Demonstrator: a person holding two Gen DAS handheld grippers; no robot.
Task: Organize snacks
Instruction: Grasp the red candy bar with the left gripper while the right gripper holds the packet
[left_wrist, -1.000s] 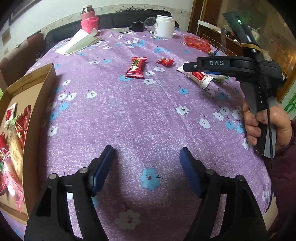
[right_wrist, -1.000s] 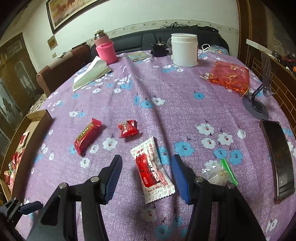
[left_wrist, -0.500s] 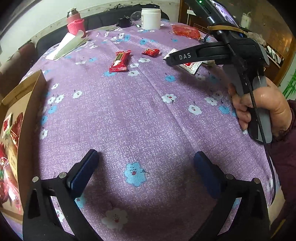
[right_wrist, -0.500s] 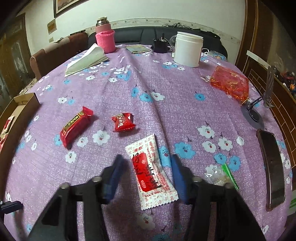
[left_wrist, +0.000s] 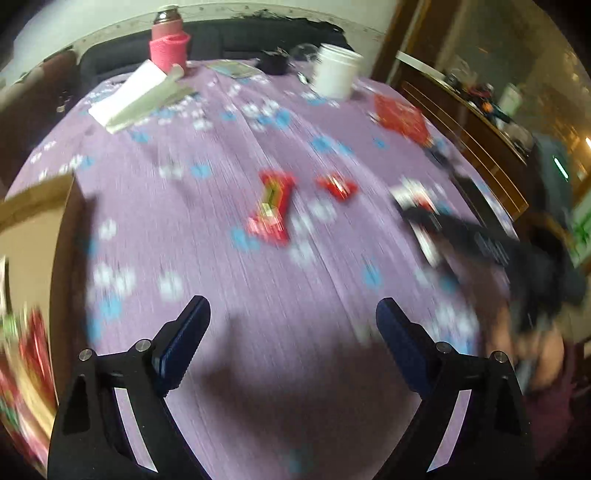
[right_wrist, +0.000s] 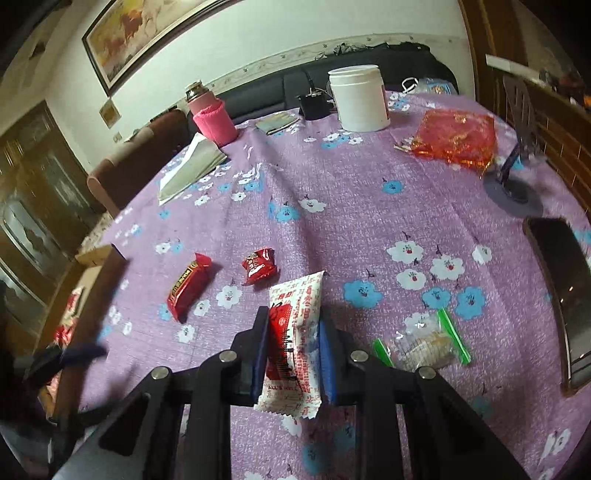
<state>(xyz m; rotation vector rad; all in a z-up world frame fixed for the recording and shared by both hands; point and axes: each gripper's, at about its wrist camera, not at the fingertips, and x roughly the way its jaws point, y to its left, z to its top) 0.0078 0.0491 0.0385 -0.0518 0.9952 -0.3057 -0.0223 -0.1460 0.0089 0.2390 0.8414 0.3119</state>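
My right gripper (right_wrist: 293, 328) is shut on a white and red snack packet (right_wrist: 295, 332) and holds it off the purple flowered tablecloth. A long red snack bar (right_wrist: 188, 284) and a small red candy packet (right_wrist: 259, 266) lie just ahead to the left. My left gripper (left_wrist: 291, 325) is open and empty above the cloth; its view is blurred. There the red bar (left_wrist: 271, 210) and small red packet (left_wrist: 338, 184) lie ahead, and the right gripper (left_wrist: 413, 214) is at the right. A cardboard box (left_wrist: 26, 236) with snacks stands at the left.
A white jar (right_wrist: 360, 98), a pink-sleeved flask (right_wrist: 212, 116), folded paper (right_wrist: 190, 170), a red foil bag (right_wrist: 456, 138), a phone stand (right_wrist: 513, 184), a dark phone (right_wrist: 557, 295) and a clear zip bag (right_wrist: 424, 345) lie on the table. The box (right_wrist: 88, 280) is at the left edge.
My right gripper closed on the white and red packet and lifted it. My left gripper opened wide and is swinging forward toward the snacks, blurring its view.
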